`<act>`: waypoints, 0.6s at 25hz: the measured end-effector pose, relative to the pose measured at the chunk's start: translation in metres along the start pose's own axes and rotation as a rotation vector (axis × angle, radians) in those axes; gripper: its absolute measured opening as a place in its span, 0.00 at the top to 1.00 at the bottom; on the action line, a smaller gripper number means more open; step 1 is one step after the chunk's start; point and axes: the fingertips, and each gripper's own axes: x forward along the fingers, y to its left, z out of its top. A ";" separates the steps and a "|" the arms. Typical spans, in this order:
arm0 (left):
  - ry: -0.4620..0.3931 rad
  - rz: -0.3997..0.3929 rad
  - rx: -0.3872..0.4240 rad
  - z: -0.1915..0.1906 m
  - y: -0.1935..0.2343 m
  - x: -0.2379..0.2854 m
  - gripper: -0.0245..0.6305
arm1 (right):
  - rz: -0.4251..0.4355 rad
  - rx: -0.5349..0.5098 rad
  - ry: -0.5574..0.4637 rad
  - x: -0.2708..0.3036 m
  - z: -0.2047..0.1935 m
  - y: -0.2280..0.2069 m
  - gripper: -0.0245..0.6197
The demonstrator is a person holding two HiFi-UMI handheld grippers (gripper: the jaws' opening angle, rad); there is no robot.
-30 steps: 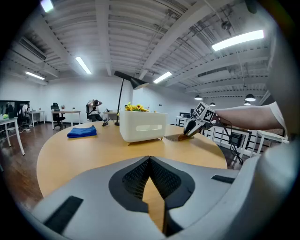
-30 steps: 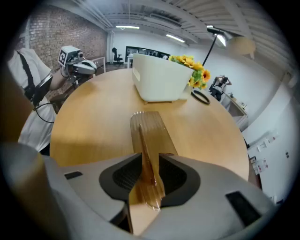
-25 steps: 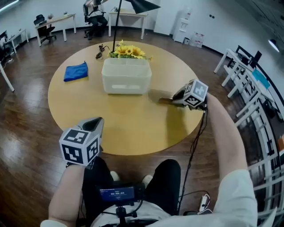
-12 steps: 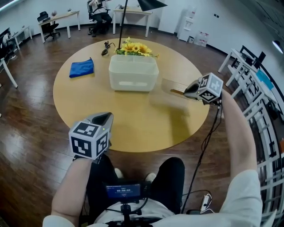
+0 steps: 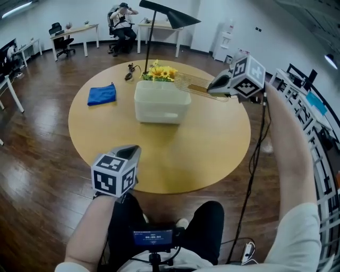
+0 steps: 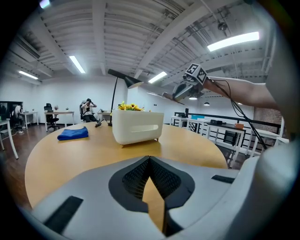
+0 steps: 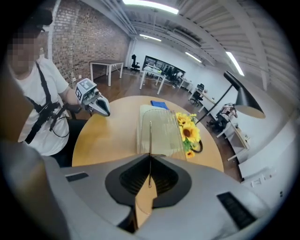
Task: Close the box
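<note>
A white open-topped box [image 5: 162, 109] stands on the round wooden table [image 5: 212, 154], seen too in the left gripper view [image 6: 137, 126]. My right gripper [image 5: 215, 86] is raised at the box's right, shut on the edge of a thin, clear ribbed lid [image 5: 190, 83]. The right gripper view shows that lid [image 7: 159, 131] stretching out from the jaws [image 7: 150, 180] over the box [image 7: 139, 136]. My left gripper [image 5: 130, 154] hovers at the table's near edge, shut with nothing in it [image 6: 150, 161].
A blue cloth [image 5: 102, 94] lies at the table's far left. Sunflowers [image 5: 161, 71] and a black floor lamp [image 5: 170, 16] with a cable stand just behind the box. White racks [image 5: 319, 122] line the right side. A person sits at a desk far back.
My right gripper has lifted the lid off the table at the box's right and carried it up and towards the box. The left gripper has hardly moved.
</note>
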 end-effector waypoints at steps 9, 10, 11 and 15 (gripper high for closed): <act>0.003 0.003 -0.001 -0.002 0.006 -0.006 0.97 | 0.142 -0.079 0.043 0.079 0.069 -0.001 0.94; 0.005 0.005 -0.003 -0.002 0.008 -0.006 0.97 | 0.149 -0.080 0.050 0.084 0.070 -0.001 0.94; 0.006 0.005 -0.003 -0.003 0.009 -0.006 0.97 | 0.155 -0.081 0.057 0.088 0.071 -0.001 0.94; 0.007 0.001 0.002 -0.006 0.010 -0.007 0.97 | 0.180 -0.084 0.084 0.103 0.070 0.001 0.94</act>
